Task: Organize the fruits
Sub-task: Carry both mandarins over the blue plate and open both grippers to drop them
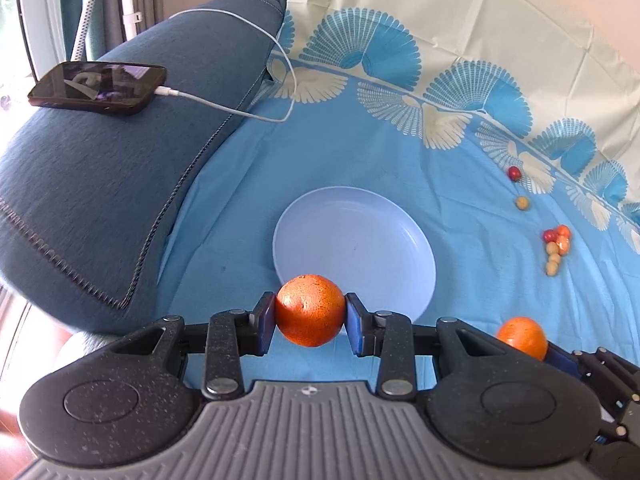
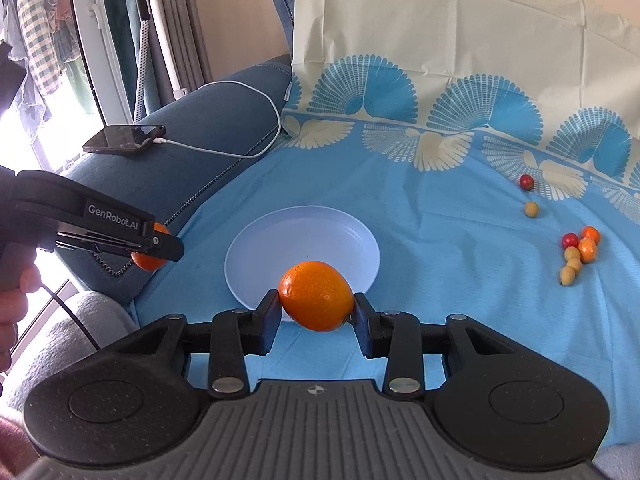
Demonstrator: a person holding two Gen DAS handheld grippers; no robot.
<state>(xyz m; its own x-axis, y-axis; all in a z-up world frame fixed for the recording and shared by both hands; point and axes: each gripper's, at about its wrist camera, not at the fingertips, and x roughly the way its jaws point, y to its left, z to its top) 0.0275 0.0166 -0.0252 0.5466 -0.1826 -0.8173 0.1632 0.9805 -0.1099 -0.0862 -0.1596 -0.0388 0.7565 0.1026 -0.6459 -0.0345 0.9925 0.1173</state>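
Note:
My left gripper (image 1: 310,322) is shut on an orange (image 1: 310,310), held just above the near rim of a pale lilac plate (image 1: 360,236) on the blue cloth. My right gripper (image 2: 316,308) is shut on a second orange (image 2: 316,296), also over the near rim of the same plate (image 2: 312,232). In the right wrist view the left gripper (image 2: 160,246) shows at the left edge with its orange (image 2: 146,262); in the left wrist view the right gripper's orange (image 1: 522,338) shows at lower right. The plate holds nothing.
Small red, orange and tan fruits (image 2: 576,254) lie in a cluster at the right of the cloth, with a red one (image 2: 527,181) and a tan one (image 2: 531,209) farther back. A phone (image 1: 98,86) on a white cable rests on the blue sofa arm (image 1: 100,184) at left.

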